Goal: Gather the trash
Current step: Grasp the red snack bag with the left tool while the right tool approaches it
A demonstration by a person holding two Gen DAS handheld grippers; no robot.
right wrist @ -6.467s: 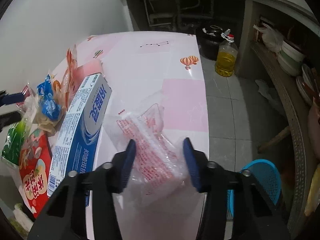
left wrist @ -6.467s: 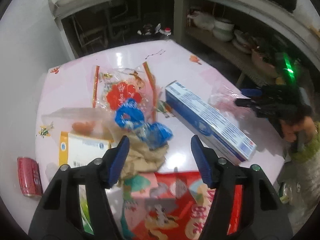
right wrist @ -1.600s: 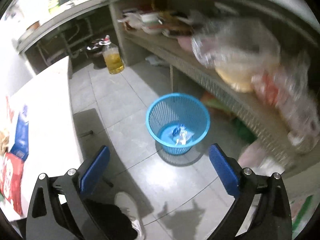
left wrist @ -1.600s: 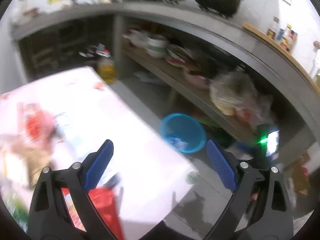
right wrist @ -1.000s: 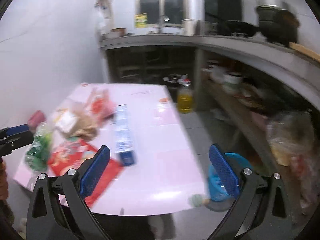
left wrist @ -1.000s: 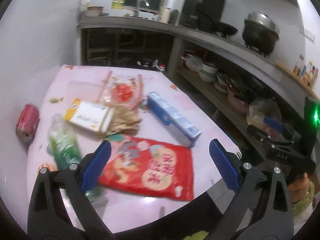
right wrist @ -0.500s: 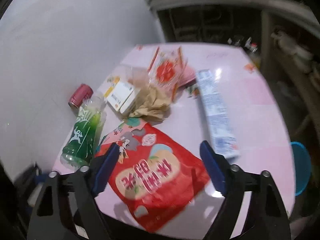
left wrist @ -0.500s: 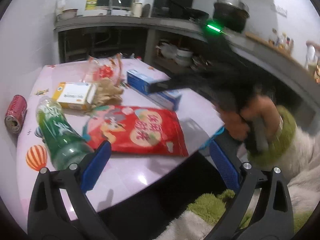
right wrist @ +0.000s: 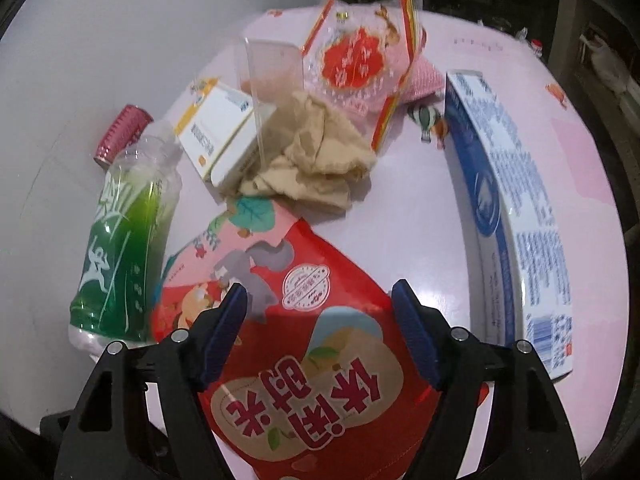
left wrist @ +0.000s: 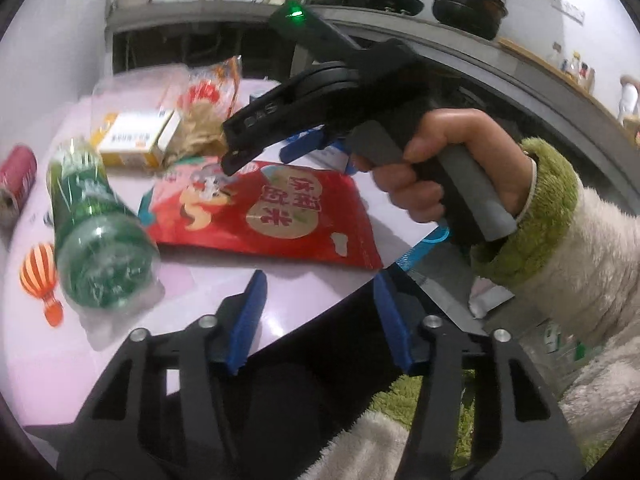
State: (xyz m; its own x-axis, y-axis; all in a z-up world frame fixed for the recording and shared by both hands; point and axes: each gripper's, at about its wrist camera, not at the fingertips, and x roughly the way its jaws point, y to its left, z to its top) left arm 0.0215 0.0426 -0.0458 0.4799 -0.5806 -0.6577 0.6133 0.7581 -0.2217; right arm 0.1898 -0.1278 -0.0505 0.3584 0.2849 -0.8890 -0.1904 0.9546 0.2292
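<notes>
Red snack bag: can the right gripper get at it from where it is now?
Probably yes. The right gripper hovers over the red snack bag, jaws apart and empty. The bag lies flat with nothing on top. The green bottle and blue box flank it.

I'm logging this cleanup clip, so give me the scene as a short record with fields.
surface: pink table
trash: red snack bag; green bottle on its side; blue-white box; crumpled brown paper; red can
right gripper: above the red snack bag, pads not pressing it
left gripper: at the table's near edge, jaws closing on nothing
</notes>
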